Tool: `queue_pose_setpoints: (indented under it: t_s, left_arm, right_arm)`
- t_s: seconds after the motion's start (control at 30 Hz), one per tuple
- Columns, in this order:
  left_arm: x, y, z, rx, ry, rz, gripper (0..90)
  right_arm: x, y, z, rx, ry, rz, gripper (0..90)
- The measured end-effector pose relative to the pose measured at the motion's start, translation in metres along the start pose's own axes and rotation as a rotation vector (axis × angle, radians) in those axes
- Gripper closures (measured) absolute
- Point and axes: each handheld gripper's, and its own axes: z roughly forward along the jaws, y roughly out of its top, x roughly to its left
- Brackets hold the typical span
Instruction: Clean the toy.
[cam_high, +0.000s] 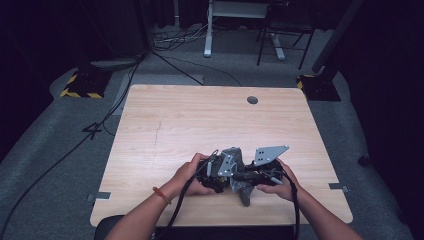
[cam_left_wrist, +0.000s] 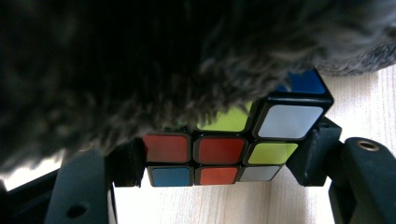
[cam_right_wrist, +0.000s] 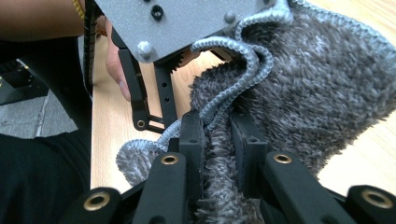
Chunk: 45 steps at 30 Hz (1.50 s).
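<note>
Item 1: puzzle cube (cam_left_wrist: 233, 147), black-framed with coloured stickers (red, blue, yellow, white, orange visible). Location: near edge of the wooden counter (cam_high: 200, 115), between the person's two hands. In the left gripper view it sits between the two black jaws, one at each side of its lower rows; the jaws are clamped on it. Its upper part is covered by the grey fabric.

Item 2: grey fuzzy knitted pouch (cam_right_wrist: 308, 84), shaggy pile, with a paler ribbed edge (cam_right_wrist: 243, 60) curling along its opening. Location: draped over the top of the cube, and lying on the counter just beside both grippers; in the high view a dark grey fold (cam_high: 245, 195) trails toward the counter's near edge.

Item 3: left gripper (cam_high: 217, 172), held in the left hand (cam_high: 187, 175), grey plate on top, cable trailing off toward the person. Jaws closed on the cube.

Item 4: right gripper (cam_right_wrist: 217, 140), held in the right hand (cam_high: 280, 182), grey three-cornered plate (cam_high: 270, 154) raised above it. Jaws drawn close together, pinching a fold of the pouch between them.

Item 5: round grommet hole (cam_high: 252, 100), far side of the counter, well apart from the work.
</note>
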Motion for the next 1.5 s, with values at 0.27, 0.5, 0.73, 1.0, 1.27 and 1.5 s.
queue_pose_setpoints:
  t_s: [0.27, 0.5, 0.73, 1.0, 1.27, 1.5]
  left_arm:
    - [0.004, -0.002, -0.009, -0.044, -0.017, -0.020, 33.7]
    - [0.009, -0.007, -0.018, -0.107, -0.027, -0.033, 33.8]
    - [0.012, -0.009, -0.024, -0.201, -0.053, -0.069, 33.7]
    - [0.005, -0.006, -0.013, -0.176, -0.068, -0.068, 33.0]
    - [0.000, -0.001, -0.001, -0.109, -0.078, -0.032, 32.4]
    - [-0.001, 0.001, -0.002, -0.096, -0.045, -0.009, 33.0]
  right_arm:
    - [-0.011, -0.010, -0.012, 0.003, -0.118, 0.023, 77.1]
    - [-0.025, -0.029, -0.019, -0.014, -0.090, 0.077, 77.2]
    - [-0.031, -0.036, -0.019, -0.026, -0.049, 0.100, 77.2]
    - [-0.022, -0.034, -0.021, -0.088, 0.017, 0.038, 77.3]
    - [-0.016, -0.030, -0.019, -0.098, 0.065, -0.001, 77.4]
    - [-0.010, -0.026, -0.014, -0.060, 0.020, -0.020, 77.4]
